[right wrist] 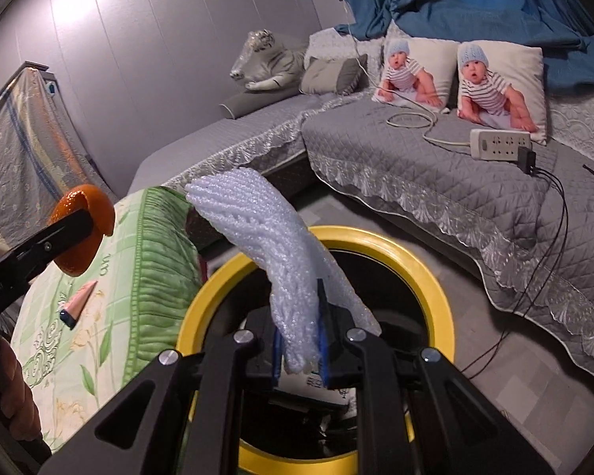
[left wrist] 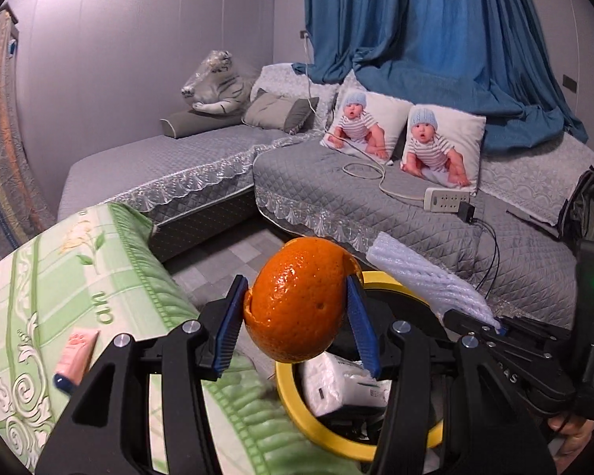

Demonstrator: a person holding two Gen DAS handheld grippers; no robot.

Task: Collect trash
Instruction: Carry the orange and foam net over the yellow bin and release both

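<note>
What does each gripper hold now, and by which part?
Left gripper: orange peel, clamped at its two sides. Right gripper: white foam fruit net, pinched at its lower end.

Bin (right wrist: 435, 277) right of table (left wrist: 39, 297) — tube (left wrist: 77, 350) on table, sofa (left wrist: 376, 206) behind

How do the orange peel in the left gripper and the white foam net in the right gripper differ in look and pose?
The orange peel is glossy, rounded and hollow like a shell; the white foam net is matte, meshed and long. The left gripper spans the peel with its fingers wide apart; the right gripper pinches the net's lower end nearly closed, so the net sticks out and bends. Both are held near the yellow-rimmed bin.
</note>
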